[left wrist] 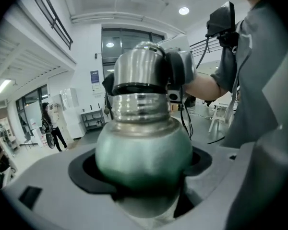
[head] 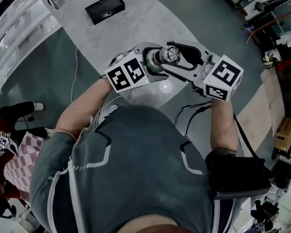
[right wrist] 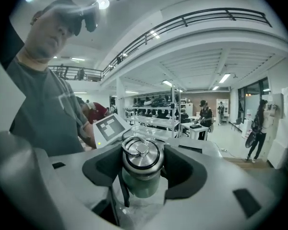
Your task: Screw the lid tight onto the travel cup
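Left gripper view has the left gripper (left wrist: 143, 186) clamped on the green body of the travel cup (left wrist: 143, 145), held in the air, its base hidden between the pads. Right gripper view shows the right gripper (right wrist: 142, 169) pressed onto the steel lid (right wrist: 141, 152), ring handle facing the camera. Both marker cubes (head: 126, 73) carry black-and-white squares; the wall poster (left wrist: 95, 79) is too small to read.

Travel cup (head: 153, 61) lower body hidden behind left claw (head: 150, 71).

Green travel cup (left wrist: 143, 152), steel neck; silver lid (right wrist: 141, 153), black ring; marker cubes (head: 127, 73) black-white squares.
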{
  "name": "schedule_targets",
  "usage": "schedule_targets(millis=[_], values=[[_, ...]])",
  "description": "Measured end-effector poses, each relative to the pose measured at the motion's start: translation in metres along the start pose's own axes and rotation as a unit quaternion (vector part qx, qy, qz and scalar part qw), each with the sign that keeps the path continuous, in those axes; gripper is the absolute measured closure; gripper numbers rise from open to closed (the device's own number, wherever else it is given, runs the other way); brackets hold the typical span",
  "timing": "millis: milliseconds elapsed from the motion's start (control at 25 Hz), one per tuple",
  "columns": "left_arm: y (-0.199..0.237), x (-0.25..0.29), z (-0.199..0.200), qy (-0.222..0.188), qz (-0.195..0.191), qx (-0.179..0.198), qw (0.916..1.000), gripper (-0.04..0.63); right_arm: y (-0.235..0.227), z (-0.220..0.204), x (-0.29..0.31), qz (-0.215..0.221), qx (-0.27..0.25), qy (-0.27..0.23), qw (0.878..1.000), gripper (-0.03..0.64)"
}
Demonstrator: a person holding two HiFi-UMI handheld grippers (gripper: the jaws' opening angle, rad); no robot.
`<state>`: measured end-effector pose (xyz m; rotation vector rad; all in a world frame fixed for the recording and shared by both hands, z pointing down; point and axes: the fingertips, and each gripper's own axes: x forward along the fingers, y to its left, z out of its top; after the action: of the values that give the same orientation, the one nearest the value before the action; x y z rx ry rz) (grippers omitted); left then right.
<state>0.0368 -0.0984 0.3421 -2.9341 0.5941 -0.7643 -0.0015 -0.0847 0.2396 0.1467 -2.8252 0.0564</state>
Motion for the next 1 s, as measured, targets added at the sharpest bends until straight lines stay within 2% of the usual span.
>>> schedule_targets(millis=[320,560,840,920,1000], values=[[-0.009,0.001,0.003,0.018,-0.007,0.01,0.9998,0.195,0.019,0.002,0.005,0.061,-0.035,0.036,0.997,0.341],[-0.013,0.002,0.001,0.028,-0.007,0.012,0.9995,0.195,0.021,-0.006,0.009,0.065,-0.034,0.054,0.996,0.341],[-0.009,0.001,-0.016,0.055,0.008,0.006,0.9985,0.195,0.016,-0.019,0.019,0.032,0.001,0.063,0.998,0.341],[-0.012,0.003,-0.014,0.055,0.004,0.013,0.9984,0.195,0.018,-0.02,0.015,0.041,-0.005,0.064,0.997,0.341],[-0.02,0.005,-0.009,0.043,-0.02,0.018,0.9987,0.195,0.025,-0.018,0.01,0.065,-0.032,0.062,0.995,0.341]])
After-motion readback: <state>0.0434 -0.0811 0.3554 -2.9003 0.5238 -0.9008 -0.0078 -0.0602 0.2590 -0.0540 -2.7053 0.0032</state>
